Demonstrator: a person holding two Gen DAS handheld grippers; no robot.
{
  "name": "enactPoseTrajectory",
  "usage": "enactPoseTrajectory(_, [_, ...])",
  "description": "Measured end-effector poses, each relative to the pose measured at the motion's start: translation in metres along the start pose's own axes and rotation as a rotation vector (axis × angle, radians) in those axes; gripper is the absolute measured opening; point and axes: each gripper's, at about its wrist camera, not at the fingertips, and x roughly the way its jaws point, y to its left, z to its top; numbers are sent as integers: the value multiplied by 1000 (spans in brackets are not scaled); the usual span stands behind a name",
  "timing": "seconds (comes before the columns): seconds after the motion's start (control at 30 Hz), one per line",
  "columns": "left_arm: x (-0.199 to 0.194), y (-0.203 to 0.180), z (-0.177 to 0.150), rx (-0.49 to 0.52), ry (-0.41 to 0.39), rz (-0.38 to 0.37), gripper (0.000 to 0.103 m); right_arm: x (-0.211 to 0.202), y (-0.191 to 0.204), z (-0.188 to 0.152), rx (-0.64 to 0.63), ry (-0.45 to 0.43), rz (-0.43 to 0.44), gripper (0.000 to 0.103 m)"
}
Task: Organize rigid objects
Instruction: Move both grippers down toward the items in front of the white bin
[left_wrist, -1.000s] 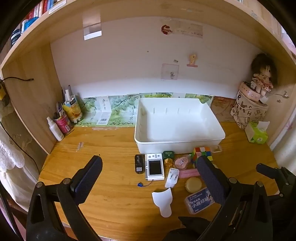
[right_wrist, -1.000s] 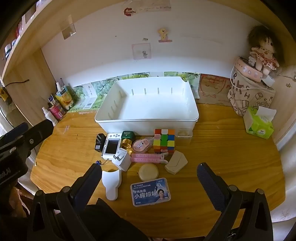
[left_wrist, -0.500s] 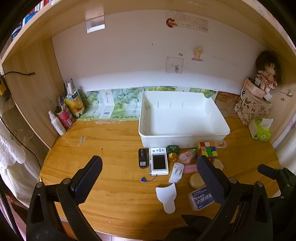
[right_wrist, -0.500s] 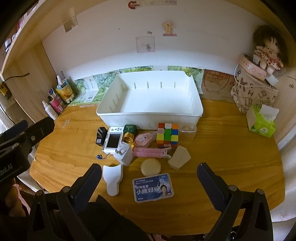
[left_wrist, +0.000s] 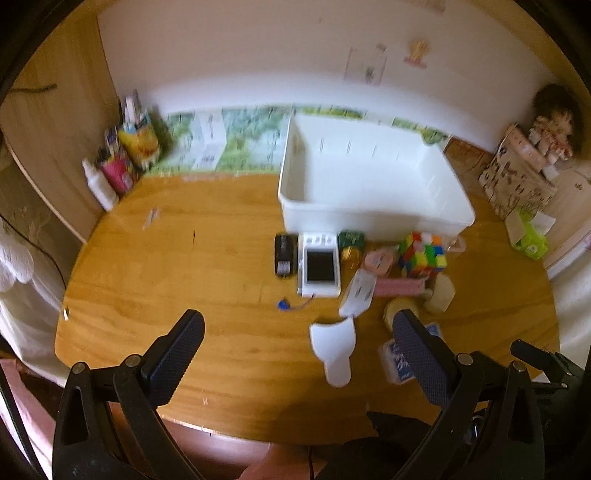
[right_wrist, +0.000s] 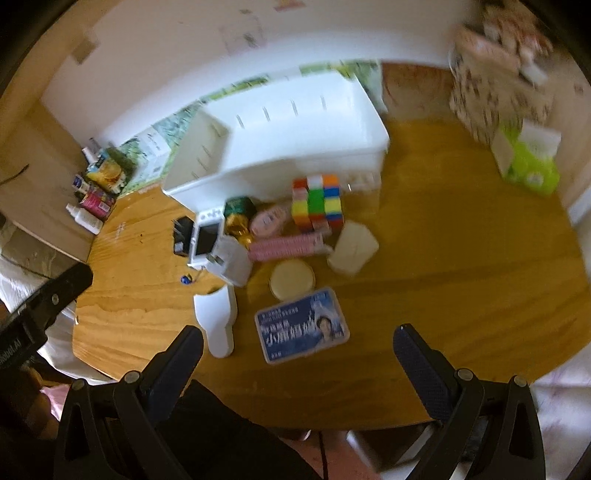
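Right wrist view: my right gripper (right_wrist: 297, 345) spread, empty, above the blue printed card case (right_wrist: 301, 325); left gripper (left_wrist: 295, 332) likewise spread; white plastic bin (left_wrist: 373, 177) empty behind the crowded items; risk: a wide approach may knock the round cream tin (right_wrist: 292, 279).

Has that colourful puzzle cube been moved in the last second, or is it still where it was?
No. The cube sits just in front of the white bin, beside the pink case, as before. Only the cameras shifted.
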Motion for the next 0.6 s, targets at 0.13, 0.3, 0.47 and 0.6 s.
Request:
enactPoseTrajectory(0.13, [20,0,-6,7,102,7,102,16,-11,0,67,75,33,103])
enactPoseTrajectory(0.3, [46,-6,-14,38,236,8,101,41,-22,0,135,175,73,103])
enactPoseTrajectory(0.47, [66,-15,-16,84,283,-4,101,68,-38,1,248,286,114,103])
enactPoseTrajectory(0.6, [83,-25,-17,119,310,-4,101,88,-55,0,371,362,159,103])
